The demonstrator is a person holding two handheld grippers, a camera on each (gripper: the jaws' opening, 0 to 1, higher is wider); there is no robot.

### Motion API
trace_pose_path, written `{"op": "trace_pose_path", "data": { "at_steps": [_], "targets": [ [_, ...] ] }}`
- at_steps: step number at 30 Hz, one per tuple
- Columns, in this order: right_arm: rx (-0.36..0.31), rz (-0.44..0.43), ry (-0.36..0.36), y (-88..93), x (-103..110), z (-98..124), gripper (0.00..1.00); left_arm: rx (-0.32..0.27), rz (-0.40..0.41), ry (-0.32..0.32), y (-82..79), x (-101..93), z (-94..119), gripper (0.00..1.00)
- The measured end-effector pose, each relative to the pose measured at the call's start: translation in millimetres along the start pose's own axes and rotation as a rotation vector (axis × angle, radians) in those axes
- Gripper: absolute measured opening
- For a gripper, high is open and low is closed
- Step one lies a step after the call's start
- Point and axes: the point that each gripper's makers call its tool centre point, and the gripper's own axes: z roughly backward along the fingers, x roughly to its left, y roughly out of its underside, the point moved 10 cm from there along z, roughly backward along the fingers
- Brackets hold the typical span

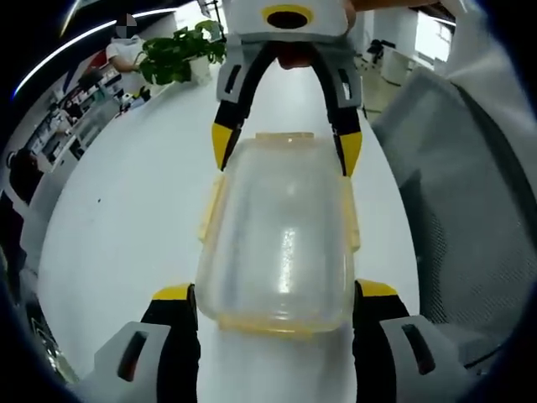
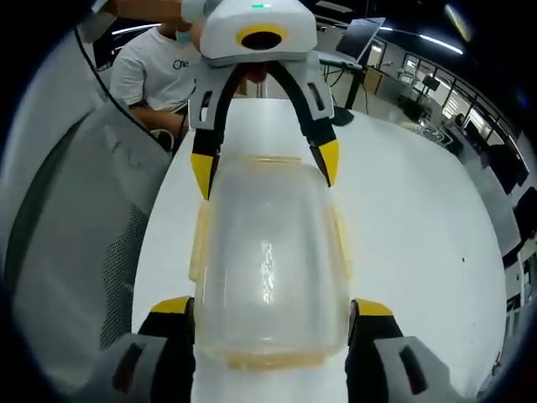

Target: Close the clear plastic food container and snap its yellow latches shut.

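Note:
The clear plastic container (image 1: 277, 235) lies lengthwise on the white table (image 1: 126, 235) with its lid on top. Yellow latches (image 1: 210, 210) stick out along its sides and ends. My left gripper (image 1: 274, 291) is open, its yellow-tipped jaws standing on either side of the container's near end. The right gripper (image 1: 285, 149) faces it from the far end, jaws spread beside the container's corners. In the right gripper view the same container (image 2: 268, 252) sits between my right gripper's (image 2: 273, 306) jaws, with a side latch (image 2: 198, 243) flared out. The left gripper (image 2: 264, 172) straddles the opposite end.
A potted plant (image 1: 180, 50) stands at the table's far end. A grey mesh chair (image 1: 470, 210) is beside the table, also the chair (image 2: 75, 235) in the right gripper view. A person in a white shirt (image 2: 155, 71) sits at the far edge.

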Motion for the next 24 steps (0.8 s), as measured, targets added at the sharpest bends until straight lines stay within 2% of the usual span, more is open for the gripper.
{"op": "trace_pose_path", "data": {
  "at_steps": [14,24],
  "targets": [
    [0.017,0.003,-0.009,-4.6,-33.3,-4.8,0.74,-0.001,-0.005,0.005,1.5,32.0,-2.1,0.73],
    [0.02,0.003,-0.009,-7.7,-63.1,-8.6,0.74,-0.001,-0.009,0.011,2.3,64.8,-4.3,0.73]
  ]
}}
